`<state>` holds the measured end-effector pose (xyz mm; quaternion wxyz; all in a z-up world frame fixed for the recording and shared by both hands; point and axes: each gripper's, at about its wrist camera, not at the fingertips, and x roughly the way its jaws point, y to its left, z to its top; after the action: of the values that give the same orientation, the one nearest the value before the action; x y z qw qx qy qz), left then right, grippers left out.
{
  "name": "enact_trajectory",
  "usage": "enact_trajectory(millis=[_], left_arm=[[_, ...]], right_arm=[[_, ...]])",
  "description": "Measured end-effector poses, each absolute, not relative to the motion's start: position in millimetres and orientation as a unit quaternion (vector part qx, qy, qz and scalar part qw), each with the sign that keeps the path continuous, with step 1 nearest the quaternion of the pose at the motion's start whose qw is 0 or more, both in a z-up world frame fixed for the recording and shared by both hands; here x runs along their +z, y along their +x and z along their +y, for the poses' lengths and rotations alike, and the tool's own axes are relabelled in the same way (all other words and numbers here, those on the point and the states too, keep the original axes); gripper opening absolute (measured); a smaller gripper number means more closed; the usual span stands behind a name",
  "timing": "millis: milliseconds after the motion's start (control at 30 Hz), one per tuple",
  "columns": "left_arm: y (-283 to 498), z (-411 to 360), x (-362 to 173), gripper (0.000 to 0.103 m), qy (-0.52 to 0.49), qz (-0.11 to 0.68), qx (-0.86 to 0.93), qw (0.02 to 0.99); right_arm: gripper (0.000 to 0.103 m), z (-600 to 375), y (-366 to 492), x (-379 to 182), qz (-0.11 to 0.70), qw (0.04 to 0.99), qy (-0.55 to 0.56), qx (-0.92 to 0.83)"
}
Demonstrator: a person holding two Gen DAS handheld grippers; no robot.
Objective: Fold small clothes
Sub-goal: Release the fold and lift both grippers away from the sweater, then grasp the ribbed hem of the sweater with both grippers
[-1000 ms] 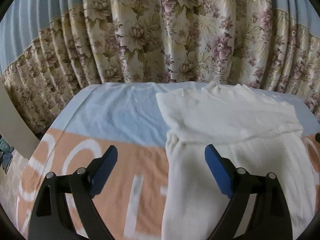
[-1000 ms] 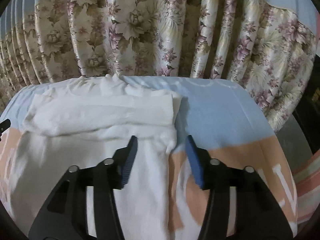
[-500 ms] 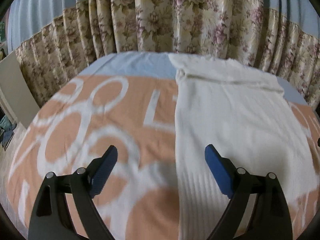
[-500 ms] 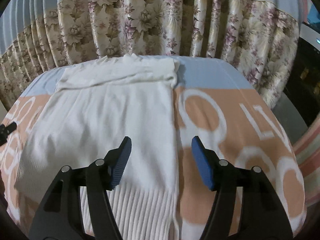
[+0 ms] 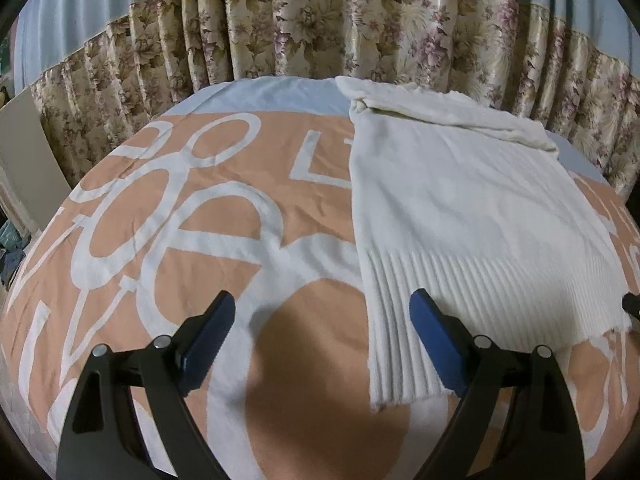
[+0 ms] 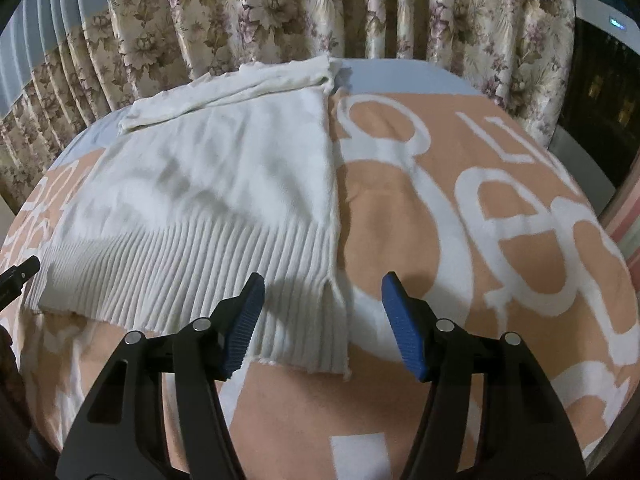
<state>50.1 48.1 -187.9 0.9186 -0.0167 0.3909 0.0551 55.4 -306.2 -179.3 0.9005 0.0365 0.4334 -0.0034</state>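
A white knitted sweater (image 5: 460,208) lies flat on an orange-and-white blanket (image 5: 180,240), its sleeves folded across the far end. Its ribbed hem (image 5: 460,292) faces me. My left gripper (image 5: 322,300) is open just above the hem's left corner, the sweater's left edge running between its fingers and nothing gripped. In the right wrist view the sweater (image 6: 224,184) fills the left half. My right gripper (image 6: 323,283) is open over the hem's right corner (image 6: 320,320), with the side slit between its fingers and the pads clear of the cloth.
A floral curtain (image 5: 320,20) hangs close behind the far end of the bed. A pale board (image 5: 24,152) leans at the left. A dark appliance (image 6: 600,80) and a striped cloth (image 6: 628,224) stand off the right side.
Both grippers have drawn back from the folded sleeves to the ribbed hem and sunk a little. The right jaws stand slightly wider than a second ago.
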Motion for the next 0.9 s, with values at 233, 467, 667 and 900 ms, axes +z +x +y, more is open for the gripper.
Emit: enact_trajectory(millis=[233, 467, 667, 900], left_arm=[[51, 44, -191, 0.09, -0.003, 0.394, 0.047, 0.918], [50, 43, -191, 0.09, 0.002, 0.39, 0.05, 0.92], [50, 44, -193, 0.09, -0.012, 0.398, 0.039, 0.917], [48, 50, -195, 0.09, -0.066, 0.426, 0.014, 0.902]], right_arm=[[0.057, -302, 55, -188, 0.444, 0.895, 0.036, -0.001], [0.017, -298, 54, -188, 0.438, 0.898, 0.039, 0.036], [0.012, -300, 52, -188, 0.428, 0.901, 0.054, 0.034], [0.012, -294, 51, -188, 0.422, 0.906, 0.035, 0.023]])
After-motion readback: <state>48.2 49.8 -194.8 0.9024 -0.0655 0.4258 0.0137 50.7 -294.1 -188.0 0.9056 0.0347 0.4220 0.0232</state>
